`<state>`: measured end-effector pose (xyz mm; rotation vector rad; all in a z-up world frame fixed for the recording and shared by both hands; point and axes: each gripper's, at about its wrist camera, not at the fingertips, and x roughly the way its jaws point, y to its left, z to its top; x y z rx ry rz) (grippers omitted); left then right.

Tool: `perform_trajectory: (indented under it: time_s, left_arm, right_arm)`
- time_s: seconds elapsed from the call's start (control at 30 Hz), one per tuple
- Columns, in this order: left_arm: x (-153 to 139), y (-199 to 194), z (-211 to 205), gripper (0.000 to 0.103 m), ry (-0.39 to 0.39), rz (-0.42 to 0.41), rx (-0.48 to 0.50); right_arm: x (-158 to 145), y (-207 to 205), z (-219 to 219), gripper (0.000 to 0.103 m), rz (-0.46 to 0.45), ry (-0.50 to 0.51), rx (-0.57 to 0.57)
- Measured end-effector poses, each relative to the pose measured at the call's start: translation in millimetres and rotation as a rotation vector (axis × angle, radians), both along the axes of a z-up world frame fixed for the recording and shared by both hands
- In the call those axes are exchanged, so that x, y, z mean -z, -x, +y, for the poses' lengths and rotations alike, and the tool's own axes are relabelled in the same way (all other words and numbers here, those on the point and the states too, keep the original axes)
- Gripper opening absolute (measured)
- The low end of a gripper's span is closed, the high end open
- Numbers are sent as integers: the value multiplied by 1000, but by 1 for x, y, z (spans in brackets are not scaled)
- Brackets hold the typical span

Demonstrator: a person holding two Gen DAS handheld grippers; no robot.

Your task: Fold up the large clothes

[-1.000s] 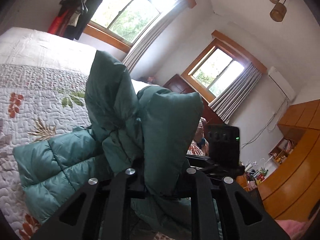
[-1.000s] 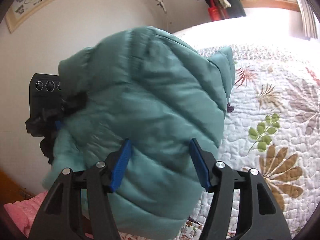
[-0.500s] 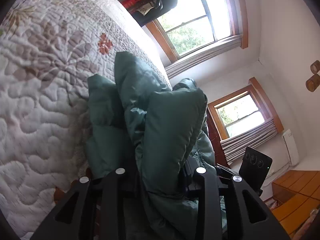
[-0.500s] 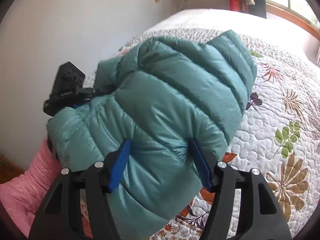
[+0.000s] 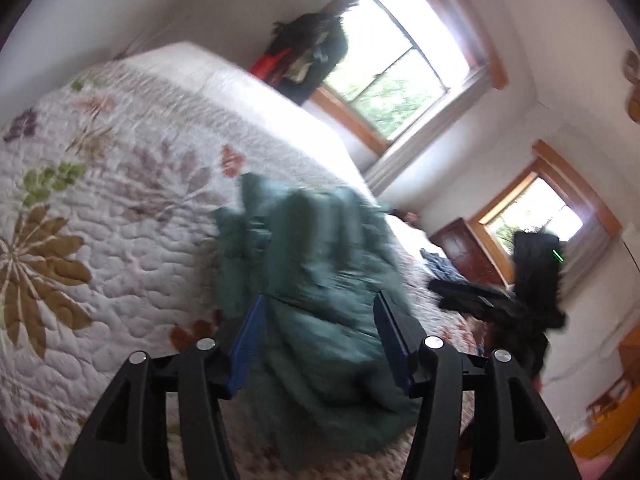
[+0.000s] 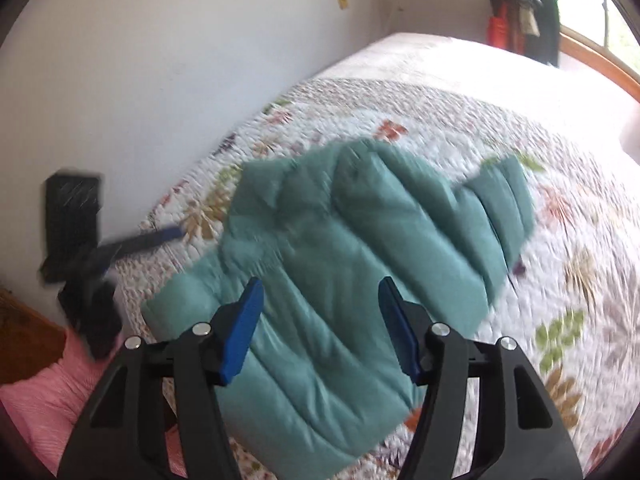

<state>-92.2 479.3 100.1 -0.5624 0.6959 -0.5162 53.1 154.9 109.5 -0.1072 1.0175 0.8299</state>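
Teal puffer jacket (image 6: 360, 248) lies bunched on the quilted bed (image 6: 520, 128), long axis running from the near bed edge diagonally away toward the far sleeve. Right gripper (image 6: 320, 320) and left gripper (image 5: 320, 336) each stand with jaws spread, nothing held, directly over the near hem; neither looks clearly nearer.

Bedcover: a white quilt (image 5: 132, 216) stitched with brown, green and red leaves and flowers, spread across the bed
Far corner: dark and red clothes (image 5: 308, 60) hang beside a wood-framed window (image 5: 404, 68)
Second window: wood-framed (image 5: 536, 208), with a dark red cabinet (image 5: 468, 248) beside it
Wall: plain white (image 6: 168, 64)
Lower left: pink ribbed fabric (image 6: 44, 396), blurred
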Motion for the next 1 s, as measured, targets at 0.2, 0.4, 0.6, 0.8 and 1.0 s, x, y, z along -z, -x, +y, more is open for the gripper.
perform_trajectory:
  time_s: [0.2, 0.4, 0.6, 0.8, 1.0]
  left_arm:
    - [-5, 31, -53, 67, -177, 32, 3]
    - [27, 39, -52, 10, -159, 78, 10]
    - [45, 52, -47, 4, -146, 71, 3]
    - [79, 59, -47, 4, -171, 98, -16]
    - [94, 66, -47, 4, -171, 108, -22]
  right_arm:
    - [7, -22, 68, 53, 41, 2, -115]
    - [32, -45, 109, 46, 74, -16, -153]
    - [60, -75, 120, 39, 201, -34, -108]
    - [86, -82, 134, 39, 245, 1, -102]
    - [99, -79, 138, 39, 244, -8, -94]
